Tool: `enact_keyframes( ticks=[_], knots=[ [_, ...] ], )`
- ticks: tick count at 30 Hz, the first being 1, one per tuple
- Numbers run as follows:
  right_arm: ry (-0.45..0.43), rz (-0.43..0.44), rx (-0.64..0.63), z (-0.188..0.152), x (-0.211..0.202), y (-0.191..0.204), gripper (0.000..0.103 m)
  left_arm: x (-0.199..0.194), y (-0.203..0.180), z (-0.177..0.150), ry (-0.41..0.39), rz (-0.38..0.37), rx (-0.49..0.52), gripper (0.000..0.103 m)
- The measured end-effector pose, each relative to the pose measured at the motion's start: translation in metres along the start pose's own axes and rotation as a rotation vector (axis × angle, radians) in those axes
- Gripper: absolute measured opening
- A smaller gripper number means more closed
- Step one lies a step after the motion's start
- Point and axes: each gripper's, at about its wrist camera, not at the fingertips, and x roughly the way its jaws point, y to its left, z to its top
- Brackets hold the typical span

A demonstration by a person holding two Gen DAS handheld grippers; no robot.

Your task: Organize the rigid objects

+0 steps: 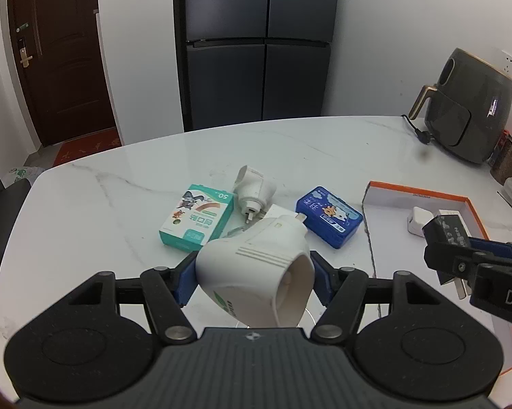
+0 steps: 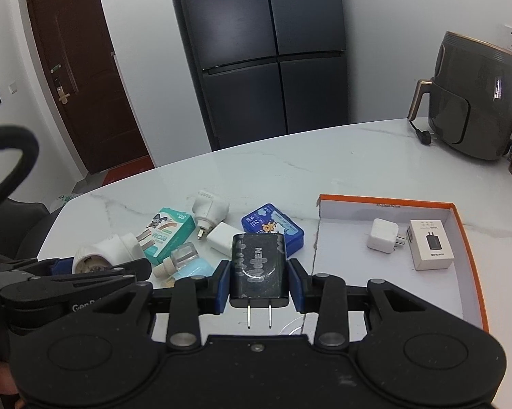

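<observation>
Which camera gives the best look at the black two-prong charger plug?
The right wrist view: the black two-prong charger plug sits centred between the right tongs, label and both prongs visible. The left wrist view shows it only at the right edge, partly hidden.

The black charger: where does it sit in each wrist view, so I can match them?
Left wrist view: black charger at the right edge, clamped in the right gripper.
Right wrist view: bottom centre, between that gripper's blue fingers, prongs toward the camera.
Shared landmark: orange-rimmed box.
</observation>
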Motion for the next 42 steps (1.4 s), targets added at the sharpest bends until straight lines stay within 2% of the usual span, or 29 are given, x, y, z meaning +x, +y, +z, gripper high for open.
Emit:
enact_keyframes(
  ticks=[42],
  knots=[
    [-0.017,-0.057,0.076,-0.004,-0.018,-0.056,0.044,0.005,-0.055,-0.006,0.011,-0.055,0.064,0.066]
  ],
)
